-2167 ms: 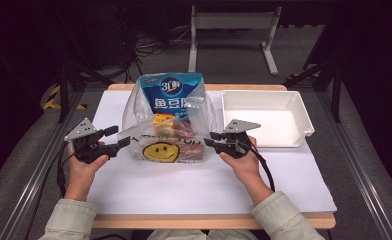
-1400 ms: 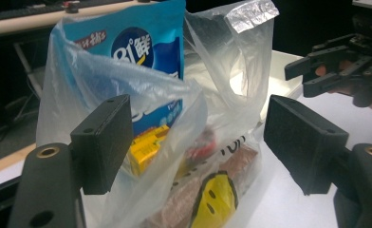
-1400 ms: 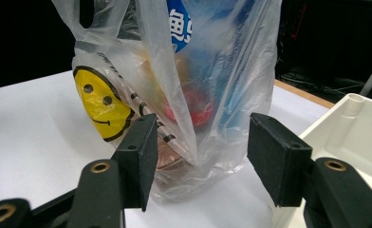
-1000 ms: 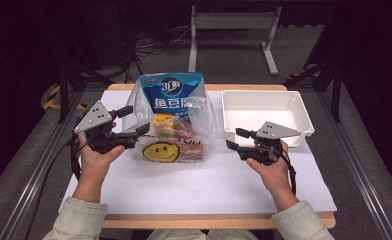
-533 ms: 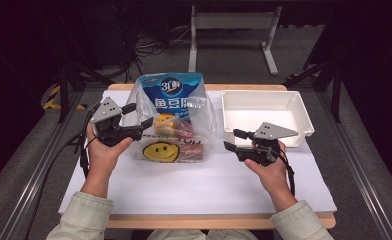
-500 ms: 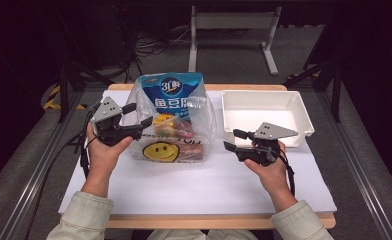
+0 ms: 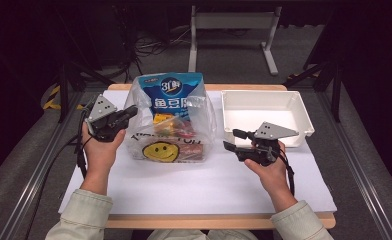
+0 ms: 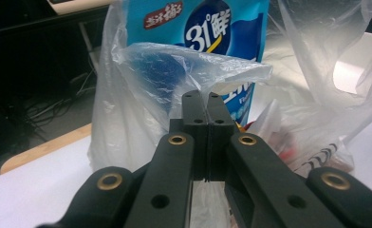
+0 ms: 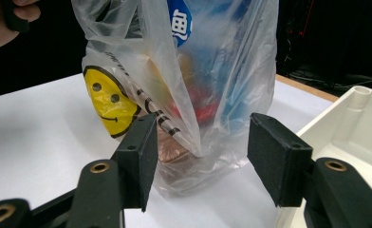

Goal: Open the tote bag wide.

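Clear, crinkled plastic makes up the carrier bag (image 7: pixel 171 125) that stands upright on the white sheet covering the wooden worktop (image 7: pixel 209 185) — a thin see-through sack printed with a yellow smiley face (image 7: pixel 160 151) low on its front. Inside it a tall blue snack packet (image 7: pixel 170 95) with white lettering rises above the bag's mouth, with smaller red and orange packs lower down that are too blurred through the film to tell apart. The left tool (image 7: pixel 125 114) is at the bag's upper left edge; its jaws have just been closing, and in the left gripper view they stand pressed together with a fold of the clear film (image 8: pixel 193 66) pinched between the pads (image 8: pixel 194 114). The right tool (image 7: pixel 234 140) hovers just beside the bag's right side, apart from it — its jaws stand partly open with nothing clamped, and in the right gripper view the bag's lower corner (image 9: pixel 198 142) shows in the gap beyond the two pads, which do not press on it. A white rectangular plastic tray (image 7: pixel 304 117) sits on the worktop to the right of the bag, behind the right tool, near the far edge. Both forearms in pale sleeves come in from the near edge.
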Motion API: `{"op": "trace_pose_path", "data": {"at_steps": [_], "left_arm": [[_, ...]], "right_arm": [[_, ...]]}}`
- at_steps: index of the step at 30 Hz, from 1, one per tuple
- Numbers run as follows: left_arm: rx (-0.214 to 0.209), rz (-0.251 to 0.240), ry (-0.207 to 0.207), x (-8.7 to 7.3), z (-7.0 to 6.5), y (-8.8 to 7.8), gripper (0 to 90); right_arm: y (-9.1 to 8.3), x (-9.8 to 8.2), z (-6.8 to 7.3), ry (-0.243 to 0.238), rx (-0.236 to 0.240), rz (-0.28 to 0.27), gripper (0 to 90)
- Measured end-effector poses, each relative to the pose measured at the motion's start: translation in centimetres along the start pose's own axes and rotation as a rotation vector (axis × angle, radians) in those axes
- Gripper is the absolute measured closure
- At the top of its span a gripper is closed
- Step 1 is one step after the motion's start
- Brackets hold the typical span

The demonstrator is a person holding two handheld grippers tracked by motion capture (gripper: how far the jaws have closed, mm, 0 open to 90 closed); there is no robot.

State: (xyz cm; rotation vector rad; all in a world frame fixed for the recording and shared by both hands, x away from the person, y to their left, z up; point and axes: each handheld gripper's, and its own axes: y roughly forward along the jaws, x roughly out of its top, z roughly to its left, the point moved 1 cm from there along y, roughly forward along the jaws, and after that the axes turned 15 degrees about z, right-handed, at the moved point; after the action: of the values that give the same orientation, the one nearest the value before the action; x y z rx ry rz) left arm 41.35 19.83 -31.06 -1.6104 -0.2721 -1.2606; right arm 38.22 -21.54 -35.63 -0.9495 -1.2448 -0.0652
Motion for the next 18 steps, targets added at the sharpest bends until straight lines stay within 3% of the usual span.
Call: {"op": "trace_pose_path", "data": {"at_steps": [4, 11, 12, 18], "left_arm": [[-0.007, -0.004, -0.01, 0.0, 0.3, 0.0, 89.9], [-0.008, 0.003, -0.002, 0.1, 0.3, 0.0, 89.9], [-0.009, 0.003, -0.003, 0.1, 0.3, 0.0, 89.9], [-0.02, 0.0, -0.006, 0.1, 0.4, 0.0, 89.9]], "right_arm": [[-0.2, 0.7, 0.3, -0.013, 0.0, -0.019, 43.7], [-0.2, 2.9, 0.6, -0.019, 0.003, -0.071, 33.1], [-0.1, 4.0, 0.7, -0.023, 0.017, -0.081, 30.0], [0.3, 6.5, 0.9, -0.043, 0.001, -0.094, 24.1]]}}
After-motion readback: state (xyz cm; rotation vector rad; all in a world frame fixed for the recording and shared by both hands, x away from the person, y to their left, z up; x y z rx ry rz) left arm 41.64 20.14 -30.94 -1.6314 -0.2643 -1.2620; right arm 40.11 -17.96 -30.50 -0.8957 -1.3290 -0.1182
